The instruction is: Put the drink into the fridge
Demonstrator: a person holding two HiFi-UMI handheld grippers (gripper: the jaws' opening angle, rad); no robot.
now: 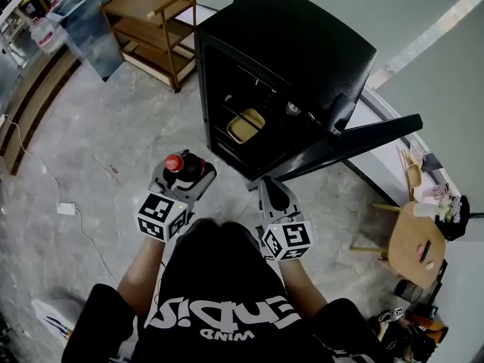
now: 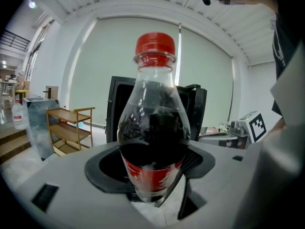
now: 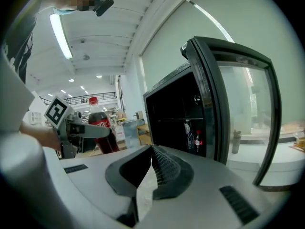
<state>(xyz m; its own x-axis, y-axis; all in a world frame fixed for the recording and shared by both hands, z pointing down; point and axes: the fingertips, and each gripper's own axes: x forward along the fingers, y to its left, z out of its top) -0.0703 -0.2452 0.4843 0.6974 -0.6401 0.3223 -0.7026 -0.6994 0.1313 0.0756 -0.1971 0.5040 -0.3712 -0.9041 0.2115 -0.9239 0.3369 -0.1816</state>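
Grey concrete floor [image 1: 106, 150] with a black fridge [image 1: 302, 44] standing open ahead of both claws
Upright in the left gripper [image 1: 185, 171] is a cola bottle [image 1: 175, 162], red cap up, the jaws clamped on its lower body at the red label, outside the fridge. Just to that claw's right sits the right gripper [image 1: 274, 197], its jaws closed together. Beyond the right claw and off to its right the fridge door [image 1: 370, 138] stands wide, and straight ahead of the left claw is the dark cabinet with a yellow tray [image 1: 246, 125] on a shelf inside. Far ahead and to the left of the left claw stands a wooden rack [image 1: 155, 29], beside the fridge
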